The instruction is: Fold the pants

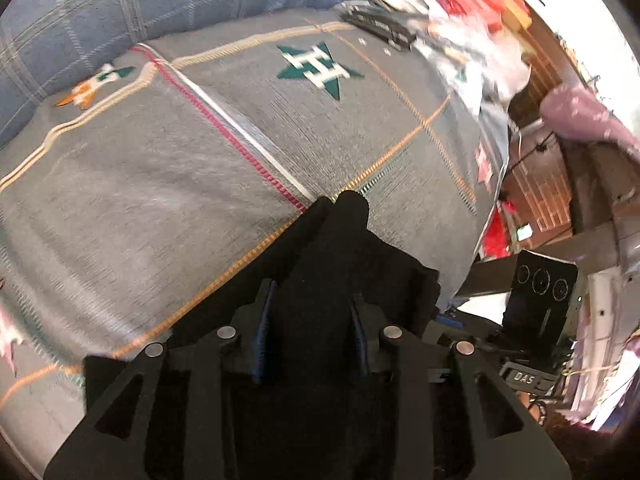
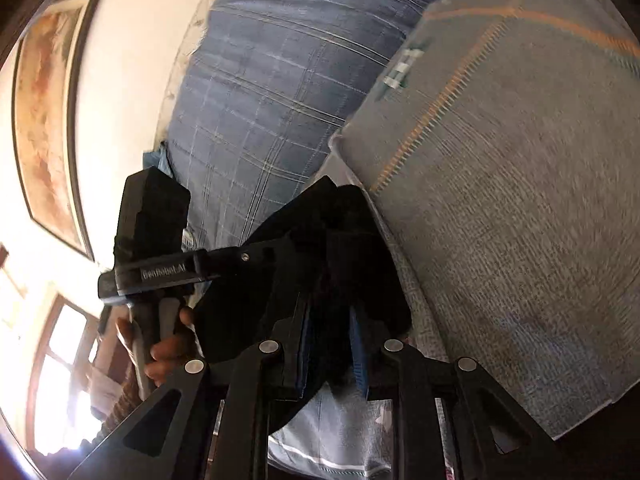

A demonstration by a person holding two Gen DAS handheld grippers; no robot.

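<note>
The black pants (image 1: pixel 344 256) are bunched between the fingers of my left gripper (image 1: pixel 312 312), which is shut on them above a grey patterned bed cover (image 1: pixel 160 184). In the right wrist view my right gripper (image 2: pixel 330 320) is shut on another part of the black pants (image 2: pixel 320 248), held up off the bed. The left gripper (image 2: pixel 152 240) shows there too, with a hand on its handle, close to the left of the right one. How the rest of the pants hang is hidden.
A blue plaid pillow (image 1: pixel 120 20) lies at the head of the bed, also in the right wrist view (image 2: pixel 272 92). Clutter of clothes and bags (image 1: pixel 460 8) sits at the bed's far right. A framed picture (image 2: pixel 44 112) hangs on the wall.
</note>
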